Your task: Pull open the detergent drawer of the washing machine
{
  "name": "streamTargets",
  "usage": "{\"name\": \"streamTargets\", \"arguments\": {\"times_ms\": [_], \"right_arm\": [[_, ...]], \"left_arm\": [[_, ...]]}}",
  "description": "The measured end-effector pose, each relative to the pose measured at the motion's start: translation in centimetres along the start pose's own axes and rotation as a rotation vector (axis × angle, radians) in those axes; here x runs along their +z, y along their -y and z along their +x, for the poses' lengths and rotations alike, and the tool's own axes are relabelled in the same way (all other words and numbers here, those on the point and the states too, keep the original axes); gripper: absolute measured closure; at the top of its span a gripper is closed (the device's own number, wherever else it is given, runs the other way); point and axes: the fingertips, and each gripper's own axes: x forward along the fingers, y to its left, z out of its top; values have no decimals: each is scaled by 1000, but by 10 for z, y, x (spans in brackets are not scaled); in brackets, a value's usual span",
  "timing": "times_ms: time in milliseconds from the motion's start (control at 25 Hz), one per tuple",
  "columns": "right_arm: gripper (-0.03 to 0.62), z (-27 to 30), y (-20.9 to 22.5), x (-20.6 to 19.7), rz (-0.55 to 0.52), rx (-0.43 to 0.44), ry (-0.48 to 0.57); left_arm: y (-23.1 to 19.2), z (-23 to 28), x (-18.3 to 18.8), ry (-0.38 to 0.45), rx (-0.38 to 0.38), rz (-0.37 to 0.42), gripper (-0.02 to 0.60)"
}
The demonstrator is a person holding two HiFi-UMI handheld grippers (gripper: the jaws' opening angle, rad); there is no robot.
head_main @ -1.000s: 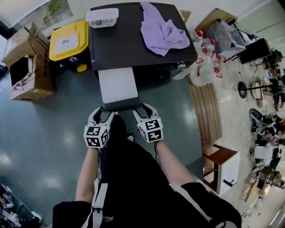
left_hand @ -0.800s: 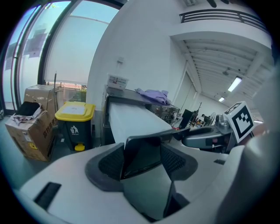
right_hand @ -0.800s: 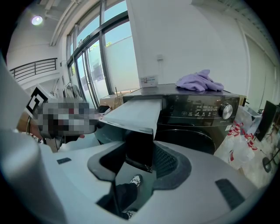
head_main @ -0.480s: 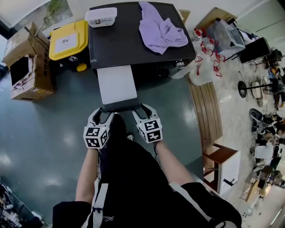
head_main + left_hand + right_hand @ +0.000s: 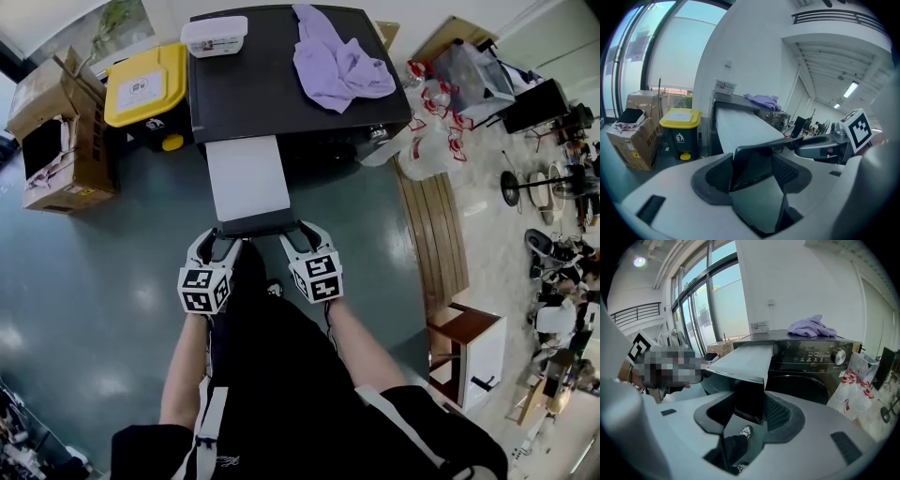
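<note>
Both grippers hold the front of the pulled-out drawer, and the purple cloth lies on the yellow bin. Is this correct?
No: the purple cloth lies on the washing machine, not the yellow bin, as the head view shows. The left gripper and right gripper do hold the front of the pulled-out drawer.

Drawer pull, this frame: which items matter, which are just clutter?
Job: detergent drawer, pulled out; washing machine; left gripper and right gripper, both clamped on its front.
Clutter: purple cloth and white container on the machine; yellow-lidded bin; cardboard boxes; plastic bags.
</note>
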Motion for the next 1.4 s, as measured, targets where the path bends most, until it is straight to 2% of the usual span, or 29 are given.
{"name": "streamTargets", "arguments": {"times_ms": [1160,1400], "right_arm": [[399,-13,-7,-19,4,1,-6],[395,-9,-2,-22,14,-7,1]], "left_arm": [[12,-12,-17,-7,4,2,318],[14,-8,-19,-2,32,19,318]]}}
